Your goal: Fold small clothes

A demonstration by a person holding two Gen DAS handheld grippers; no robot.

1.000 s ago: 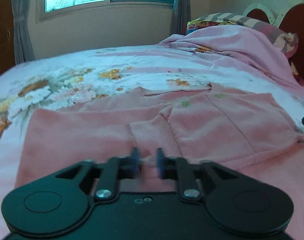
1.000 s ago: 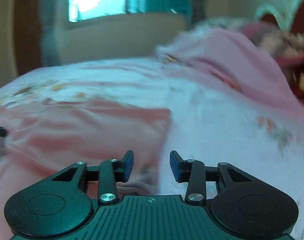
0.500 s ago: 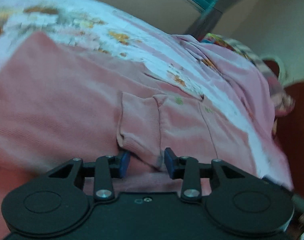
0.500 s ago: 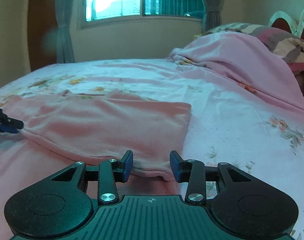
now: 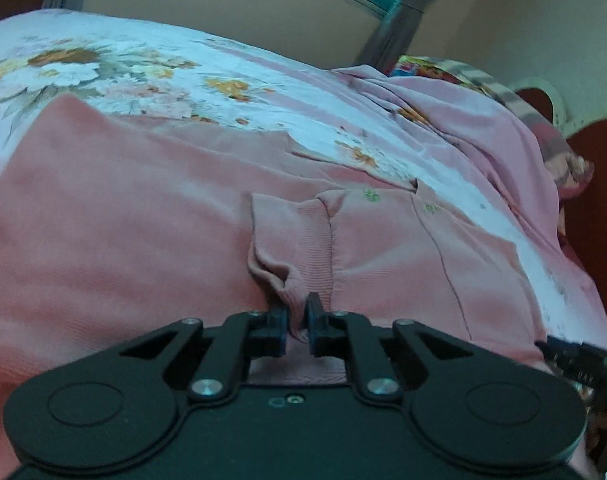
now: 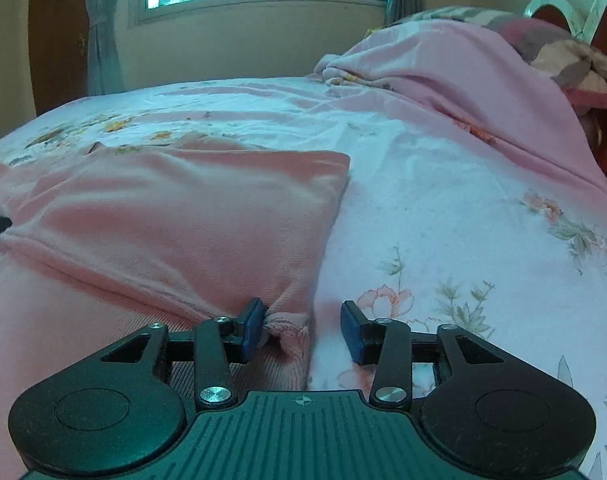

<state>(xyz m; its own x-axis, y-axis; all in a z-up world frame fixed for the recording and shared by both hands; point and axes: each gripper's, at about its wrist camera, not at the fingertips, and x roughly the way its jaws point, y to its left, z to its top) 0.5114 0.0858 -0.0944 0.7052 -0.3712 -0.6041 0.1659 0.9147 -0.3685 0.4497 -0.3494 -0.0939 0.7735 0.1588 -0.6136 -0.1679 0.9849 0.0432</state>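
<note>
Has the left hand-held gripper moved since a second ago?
Yes. The left hand-held gripper went forward to the pink garment's cuff and rolled: the window now slants.

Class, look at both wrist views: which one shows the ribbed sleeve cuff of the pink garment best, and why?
The left wrist view. There the ribbed sleeve cuff sits centred, its ribbing clear, pinched by the left hand-held gripper. The right wrist view shows the pink garment and that hand-held gripper's tip at the left edge, not the cuff.

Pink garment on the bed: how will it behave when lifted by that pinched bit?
Likely floppy: the garment already bunches between the left tongs. Probably light, since it lies thin on the bedsheet. The rest should drape and drag; the right tongs stand open at its corner.
</note>
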